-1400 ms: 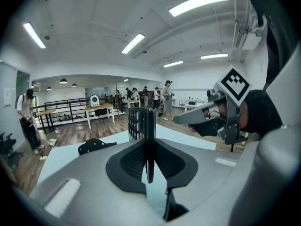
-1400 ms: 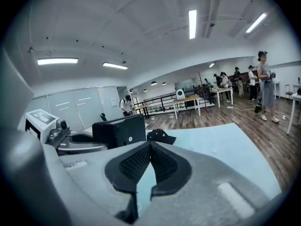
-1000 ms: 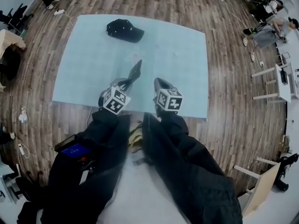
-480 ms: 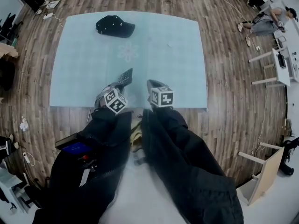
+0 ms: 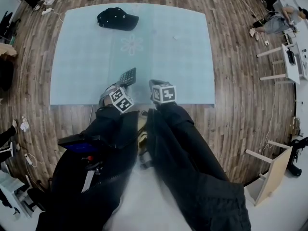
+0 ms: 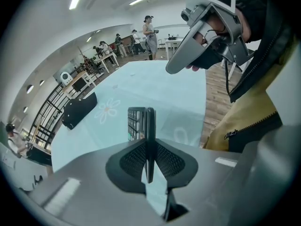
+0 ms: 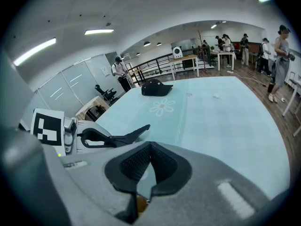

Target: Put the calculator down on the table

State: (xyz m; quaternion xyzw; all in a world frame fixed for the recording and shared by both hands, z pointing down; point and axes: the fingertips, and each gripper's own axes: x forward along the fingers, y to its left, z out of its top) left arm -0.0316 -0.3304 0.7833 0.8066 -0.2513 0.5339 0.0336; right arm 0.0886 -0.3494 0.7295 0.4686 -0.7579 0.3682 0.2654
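The black calculator (image 5: 127,76) hangs over the near part of the light blue table (image 5: 173,61), and my left gripper (image 5: 120,84) is shut on its lower end. In the left gripper view the calculator (image 6: 141,124) stands edge-on between the pads, keys facing left, tilted down toward the cloth. My right gripper (image 5: 153,84) hovers just to the right of it, near the table's front edge. Its pads meet in the right gripper view (image 7: 150,147), shut with nothing between them. The left gripper (image 7: 117,136) shows there at the lower left.
A black cap (image 5: 118,19) lies at the table's far left, beyond a flower print (image 5: 132,44). A small white scrap (image 5: 175,36) sits further right. Wooden floor surrounds the table; desks and a person (image 5: 284,20) are at the far right.
Both grippers have come down and back toward the table's near edge. The calculator has sunk with the left gripper and now hangs closer to the cloth.
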